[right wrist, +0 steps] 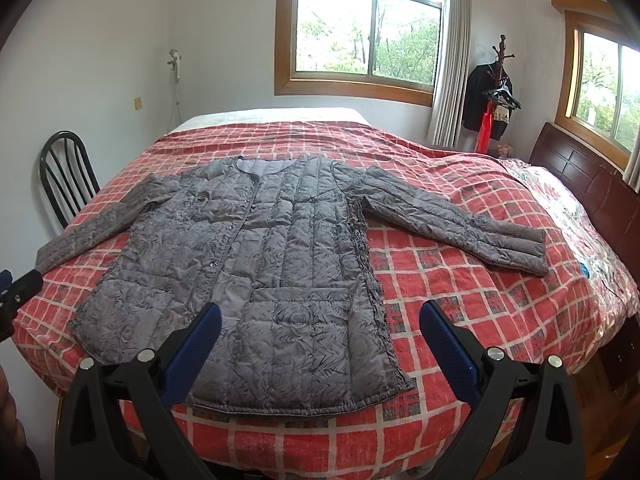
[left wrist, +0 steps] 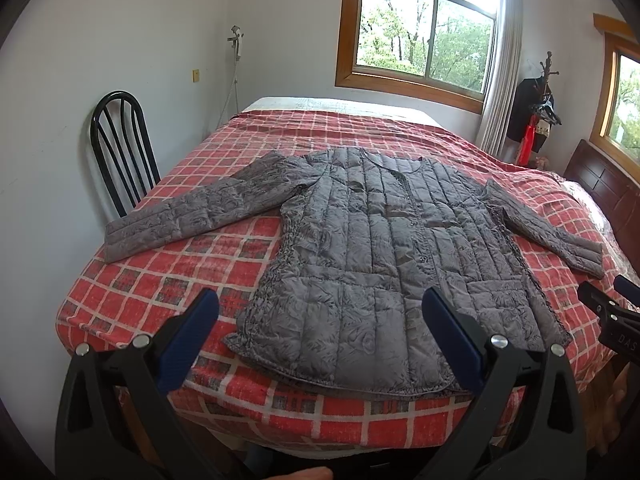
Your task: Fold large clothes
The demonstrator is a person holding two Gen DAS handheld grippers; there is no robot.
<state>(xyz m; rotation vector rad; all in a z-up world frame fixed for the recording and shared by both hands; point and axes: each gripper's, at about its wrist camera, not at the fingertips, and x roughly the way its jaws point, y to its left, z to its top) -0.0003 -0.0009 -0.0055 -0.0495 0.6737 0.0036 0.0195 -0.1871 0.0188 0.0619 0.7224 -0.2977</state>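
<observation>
A bed point(left wrist: 132, 292) under a red plaid cover is filling both views. A grey quilted jacket point(left wrist: 372, 264) is lying flat at its centre, front up, with both sleeves reaching out toward nine and three o'clock and the hem toward six o'clock. A black chair point(left wrist: 120, 148) is standing at ten o'clock beside the bed, and a coat rack point(right wrist: 496, 92) is standing at two o'clock by the curtain. The left gripper point(left wrist: 320, 320) is hovering over the hem, its blue fingers spread wide and gripping nothing. The right gripper point(right wrist: 320, 328) is hovering likewise, spread and empty.
</observation>
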